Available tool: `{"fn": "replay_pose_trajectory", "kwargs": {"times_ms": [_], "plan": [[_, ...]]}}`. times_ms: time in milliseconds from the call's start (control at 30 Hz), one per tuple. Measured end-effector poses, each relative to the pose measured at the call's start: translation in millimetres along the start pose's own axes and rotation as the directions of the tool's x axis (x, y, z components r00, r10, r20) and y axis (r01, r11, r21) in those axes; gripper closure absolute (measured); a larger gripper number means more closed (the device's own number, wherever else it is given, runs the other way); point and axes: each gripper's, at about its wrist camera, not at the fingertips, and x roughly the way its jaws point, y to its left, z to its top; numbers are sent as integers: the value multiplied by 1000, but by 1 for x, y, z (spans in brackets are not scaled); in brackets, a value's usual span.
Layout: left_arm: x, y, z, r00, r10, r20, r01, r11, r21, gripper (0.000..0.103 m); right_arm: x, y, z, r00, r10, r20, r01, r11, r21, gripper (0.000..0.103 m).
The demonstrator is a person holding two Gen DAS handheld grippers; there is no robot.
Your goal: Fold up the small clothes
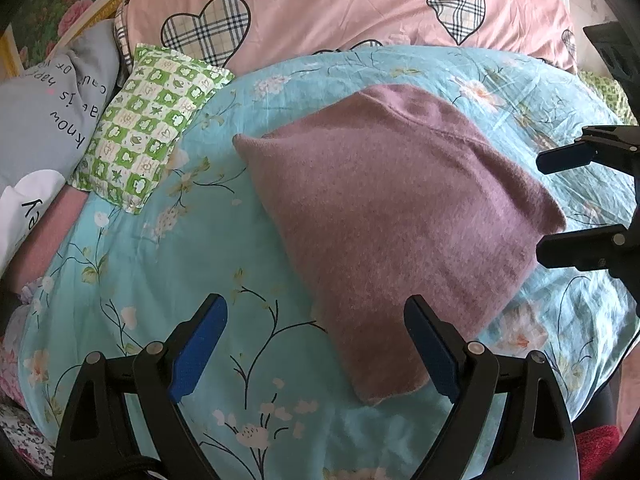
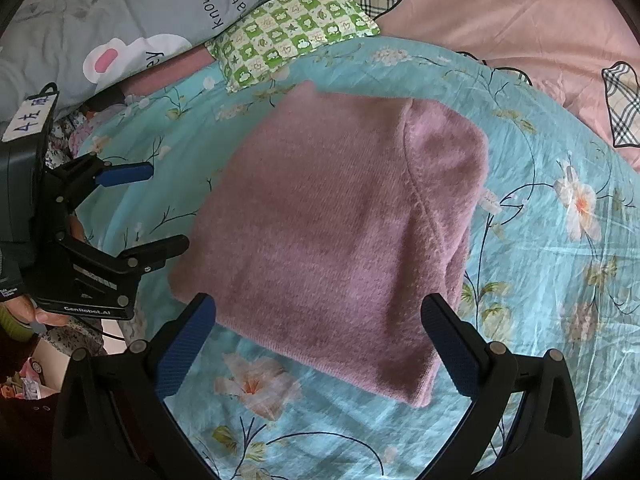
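Slippage is the risk: both claws, left [image 1: 316,344] and right [image 2: 318,344], gape wide and empty beside the folded sweater [image 1: 400,216], whose fuzzy layers may spring open on the soft bed [image 1: 160,280].

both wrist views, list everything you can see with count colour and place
folded garment: 1, mauve fuzzy knit, lying on the middle of the quilt
quilt: 1, turquoise with flower print, under the garment
small pillow: 1, green and white checks, at the quilt's far edge
grey bedding: 1, grey with black lettering, beyond the small pillow
pink bedding: 1, pink with plaid hearts, behind the quilt
left gripper: 1, black with blue pads, open, holding nothing, by the garment's edge
right gripper: 1, black with blue pads, open, holding nothing, above the garment's near edge
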Motion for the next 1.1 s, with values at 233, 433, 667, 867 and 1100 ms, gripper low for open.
{"fn": "replay_pose_trajectory", "kwargs": {"times_ms": [233,433,667,867,1100], "plan": [[1,0,2,1000,4,4,-4,1000,8,12,-1,-2,0,1000,3,6,-3,1000,12,1],[2,1,4,1000,3,5,-3,1000,9,12,-3,-5,-1,1000,2,9,-2,1000,17,1],[3,2,7,1000,5,6,-5,1000,13,12,-4,-7,0,1000,1,13,-2,1000,27,1],[2,1,8,1000,5,7,-5,1000,12,12,-4,-9,0,1000,4,15,-4,1000,27,1],[2,6,10,1000,19,13,-19,1000,3,12,-6,-12,0,1000,3,25,-4,999,41,1]]}}
